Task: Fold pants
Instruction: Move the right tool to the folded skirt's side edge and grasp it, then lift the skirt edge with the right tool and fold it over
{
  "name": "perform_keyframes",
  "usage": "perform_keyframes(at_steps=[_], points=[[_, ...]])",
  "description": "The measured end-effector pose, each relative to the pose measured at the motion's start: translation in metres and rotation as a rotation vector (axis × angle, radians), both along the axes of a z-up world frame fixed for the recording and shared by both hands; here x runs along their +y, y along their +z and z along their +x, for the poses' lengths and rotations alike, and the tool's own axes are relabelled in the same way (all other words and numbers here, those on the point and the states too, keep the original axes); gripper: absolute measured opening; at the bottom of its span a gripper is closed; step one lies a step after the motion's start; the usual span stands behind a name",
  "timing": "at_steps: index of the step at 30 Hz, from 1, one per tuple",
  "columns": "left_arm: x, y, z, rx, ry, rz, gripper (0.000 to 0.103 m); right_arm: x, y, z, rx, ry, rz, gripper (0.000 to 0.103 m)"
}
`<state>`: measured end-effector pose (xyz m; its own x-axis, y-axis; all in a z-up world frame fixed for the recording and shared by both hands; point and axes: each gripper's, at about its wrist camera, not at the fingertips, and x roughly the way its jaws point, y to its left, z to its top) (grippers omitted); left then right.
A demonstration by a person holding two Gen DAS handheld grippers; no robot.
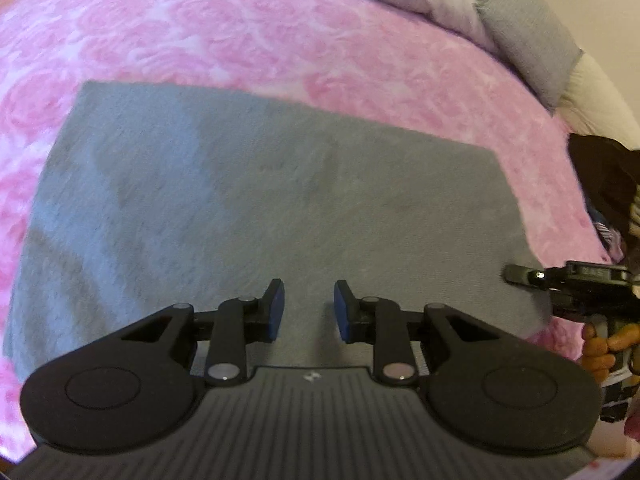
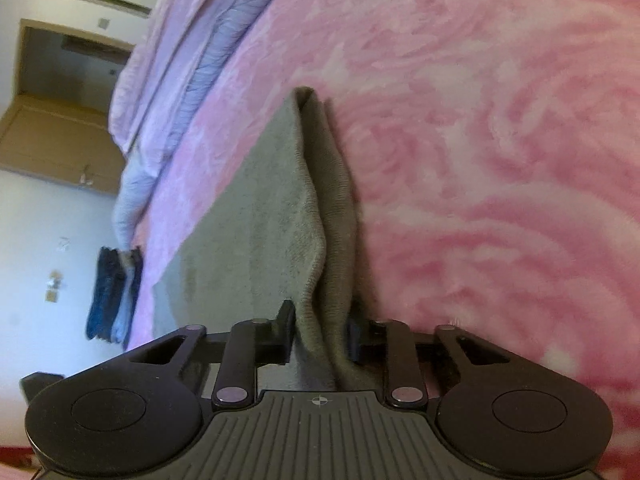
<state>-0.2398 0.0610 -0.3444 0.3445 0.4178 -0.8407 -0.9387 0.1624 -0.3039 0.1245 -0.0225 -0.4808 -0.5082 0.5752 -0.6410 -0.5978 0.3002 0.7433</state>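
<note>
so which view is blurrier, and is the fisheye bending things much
Both are soft; the left wrist view smears the pink blanket and blurs the grey pants, with a faint shadow under the left claw. The right wrist view keeps the pants' knit edge sharper near the right claw. Both curve the bed strongly and darken at the corners.

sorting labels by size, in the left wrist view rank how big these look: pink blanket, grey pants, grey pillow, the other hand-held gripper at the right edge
1. pink blanket
2. grey pants
3. grey pillow
4. right hand-held gripper, partly cut off at the frame edge

The blanket and the pants look close in area.
</note>
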Motion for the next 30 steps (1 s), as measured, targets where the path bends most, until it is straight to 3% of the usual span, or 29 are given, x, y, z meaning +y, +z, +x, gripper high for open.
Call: perform_keyframes(at_steps=[2, 6, 9, 13, 17, 22, 27, 30], points=[[0.003, -0.011, 0.008, 0.05, -0.039, -0.026, 0.021, 0.001, 0.007, -0.008, -0.061, -0.003, -0.013, 0.018], [0.004, -0.014, 0.012, 0.072, -0.095, 0.0, 0.021, 0.003, 0.024, -0.03, -0.198, -0.018, -0.064, 0.015], [0.011, -0.007, -0.009, 0.036, -0.079, -0.015, 0.02, 0.013, 0.04, -0.054, -0.33, -0.029, -0.138, 0.013], [0.03, 0.003, -0.066, 0.012, -0.007, -0.024, 0.02, 0.034, 0.082, -0.108, -0.615, -0.009, -0.231, 0.011], [0.037, 0.02, -0.133, -0.009, 0.081, 0.005, 0.02, 0.035, 0.133, -0.179, -0.867, 0.047, -0.166, 0.01], [0.037, 0.03, -0.212, -0.035, 0.187, -0.004, 0.018, 0.04, 0.17, -0.301, -1.028, 0.212, -0.006, 0.009], [0.033, 0.026, -0.269, -0.08, 0.253, -0.038, 0.017, 0.045, 0.152, -0.42, -1.097, 0.443, 0.144, 0.009], [0.028, 0.021, -0.286, -0.102, 0.268, -0.043, 0.017, 0.045, 0.105, -0.473, -1.136, 0.609, 0.162, 0.009]])
